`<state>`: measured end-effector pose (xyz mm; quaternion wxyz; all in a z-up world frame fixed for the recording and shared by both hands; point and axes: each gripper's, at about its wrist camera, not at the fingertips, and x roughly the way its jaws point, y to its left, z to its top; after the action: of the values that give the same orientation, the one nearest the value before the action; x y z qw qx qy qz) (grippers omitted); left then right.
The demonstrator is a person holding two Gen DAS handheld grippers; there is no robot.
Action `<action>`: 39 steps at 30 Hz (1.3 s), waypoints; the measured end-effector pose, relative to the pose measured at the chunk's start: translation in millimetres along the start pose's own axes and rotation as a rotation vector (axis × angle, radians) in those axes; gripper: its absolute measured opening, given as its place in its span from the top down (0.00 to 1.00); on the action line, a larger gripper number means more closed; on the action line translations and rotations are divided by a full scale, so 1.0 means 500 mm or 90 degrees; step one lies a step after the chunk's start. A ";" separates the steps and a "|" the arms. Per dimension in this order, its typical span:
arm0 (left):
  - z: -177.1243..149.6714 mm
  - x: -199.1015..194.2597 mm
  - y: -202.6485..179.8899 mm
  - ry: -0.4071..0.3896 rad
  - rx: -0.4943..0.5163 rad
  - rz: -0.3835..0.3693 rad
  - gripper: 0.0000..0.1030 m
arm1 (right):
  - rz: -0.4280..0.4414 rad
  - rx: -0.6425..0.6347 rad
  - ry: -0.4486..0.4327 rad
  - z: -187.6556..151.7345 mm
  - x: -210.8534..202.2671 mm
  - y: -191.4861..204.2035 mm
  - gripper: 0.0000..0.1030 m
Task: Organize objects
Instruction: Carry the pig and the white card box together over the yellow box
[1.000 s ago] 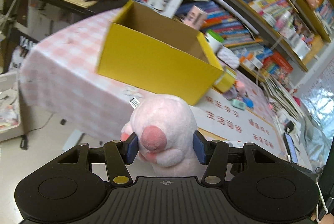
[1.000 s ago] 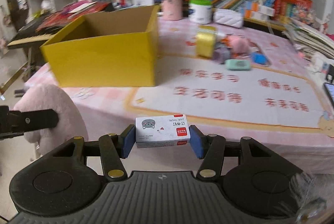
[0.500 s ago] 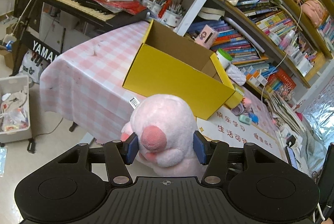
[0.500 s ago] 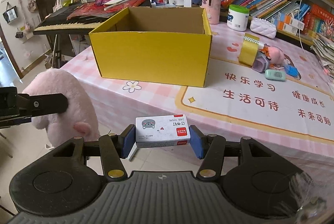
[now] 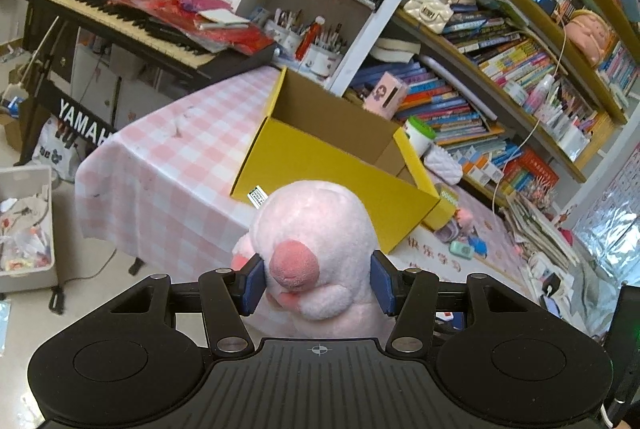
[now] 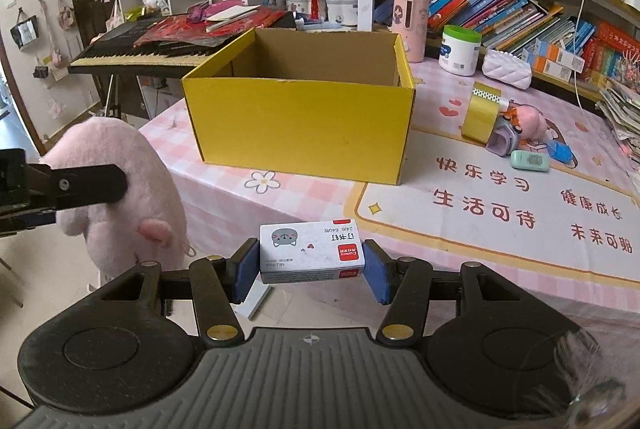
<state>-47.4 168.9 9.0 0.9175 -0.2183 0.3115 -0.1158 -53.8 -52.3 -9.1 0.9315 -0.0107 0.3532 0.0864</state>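
Nearest, the left gripper (image 5: 316, 283) has its jaws clamped on the pink plush toy (image 5: 320, 249), and the right gripper (image 6: 306, 271) grips a small white staple box (image 6: 312, 249) by its short ends. Both loads hang short of the table's near edge. Beyond, at about 12 o'clock from the right gripper and 1 o'clock from the left, the open yellow box (image 6: 304, 121) stands on the pink checked tablecloth (image 5: 160, 165), and no contents are visible inside. I judge the step as carrying both items in: lift each above the rim before crossing, keep the two grippers apart, and lower the bulky plush toy first, releasing only once inside. Farther right, tape, toys and cases await.
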 end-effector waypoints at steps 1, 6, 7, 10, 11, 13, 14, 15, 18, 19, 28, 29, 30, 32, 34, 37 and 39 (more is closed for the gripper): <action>0.003 0.000 -0.002 -0.005 0.002 -0.001 0.49 | 0.000 0.001 -0.003 0.003 0.001 -0.001 0.49; 0.022 0.010 -0.016 -0.027 0.019 -0.009 0.49 | 0.005 -0.013 -0.016 0.017 0.007 -0.001 0.49; 0.025 0.012 -0.019 -0.032 0.025 -0.010 0.49 | 0.007 -0.017 -0.020 0.020 0.010 0.000 0.49; 0.044 0.022 -0.033 -0.050 0.042 -0.016 0.49 | 0.011 -0.028 -0.037 0.034 0.017 -0.001 0.49; 0.053 0.027 -0.039 -0.057 0.047 -0.019 0.49 | 0.012 -0.030 -0.046 0.041 0.018 -0.002 0.49; 0.071 0.038 -0.048 -0.073 0.056 -0.023 0.49 | 0.014 -0.031 -0.071 0.060 0.022 -0.010 0.49; 0.082 0.045 -0.053 -0.082 0.061 -0.024 0.49 | 0.012 -0.032 -0.086 0.071 0.024 -0.014 0.49; 0.093 0.053 -0.059 -0.090 0.066 -0.024 0.49 | 0.009 -0.034 -0.103 0.084 0.027 -0.020 0.49; 0.122 0.082 -0.076 -0.108 0.082 -0.022 0.49 | 0.003 -0.036 -0.139 0.126 0.041 -0.041 0.49; 0.131 0.093 -0.083 -0.112 0.087 -0.021 0.49 | 0.003 -0.036 -0.149 0.141 0.047 -0.049 0.49; 0.192 0.210 -0.115 -0.115 0.090 0.015 0.49 | 0.006 -0.052 -0.189 0.268 0.127 -0.111 0.49; 0.198 0.225 -0.116 -0.111 0.089 0.024 0.49 | 0.010 -0.056 -0.184 0.279 0.140 -0.116 0.49; 0.202 0.236 -0.117 -0.109 0.090 0.031 0.49 | 0.015 -0.063 -0.177 0.290 0.157 -0.120 0.49; 0.210 0.258 -0.121 -0.106 0.094 0.044 0.49 | 0.025 -0.079 -0.160 0.305 0.189 -0.124 0.49; 0.218 0.274 -0.126 -0.105 0.100 0.056 0.49 | 0.036 -0.096 -0.142 0.312 0.219 -0.122 0.49; 0.232 0.300 -0.132 -0.097 0.114 0.075 0.48 | 0.058 -0.129 -0.110 0.320 0.266 -0.116 0.49; 0.239 0.324 -0.134 -0.080 0.122 0.093 0.48 | 0.072 -0.159 -0.092 0.330 0.299 -0.108 0.49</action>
<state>148.1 92.9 40.9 0.9579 -0.1132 0.2559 -0.0641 173.3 -69.4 13.8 0.9395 -0.1002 0.2721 0.1826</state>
